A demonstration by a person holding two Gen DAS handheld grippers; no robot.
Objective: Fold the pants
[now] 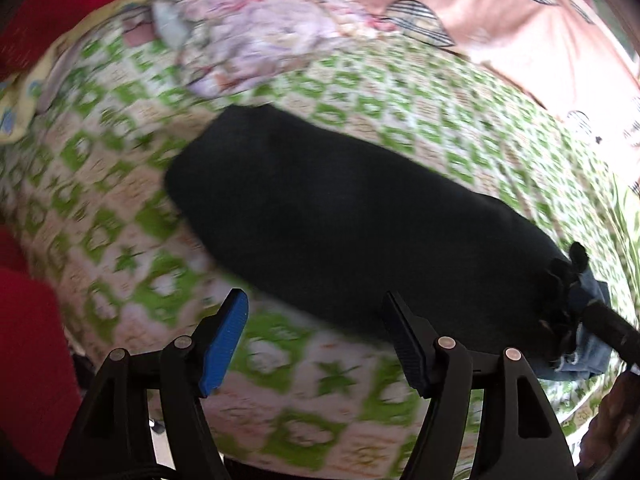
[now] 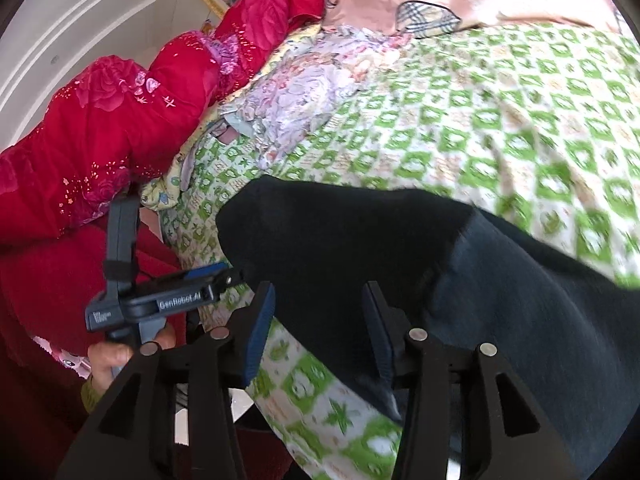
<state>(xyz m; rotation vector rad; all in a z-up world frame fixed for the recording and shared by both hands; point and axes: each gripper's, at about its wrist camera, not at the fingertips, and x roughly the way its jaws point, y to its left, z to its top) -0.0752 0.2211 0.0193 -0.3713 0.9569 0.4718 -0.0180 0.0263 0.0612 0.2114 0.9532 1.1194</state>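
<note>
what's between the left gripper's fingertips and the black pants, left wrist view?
Only the green-patterned bedspread. The left gripper is open, with the black pants just beyond its tips; nothing else shows in that stretch. The frame is motion-blurred.

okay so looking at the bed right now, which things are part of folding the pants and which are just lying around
Part of the job:
pants, lying on the bedsheet
left gripper, open
right gripper, open

Just lying around:
floral cloth
red quilt
pink blanket
checked cloth

Matt black cloth pants (image 1: 340,216) lie on a printed cotton-like bedsheet (image 1: 400,120).
</note>
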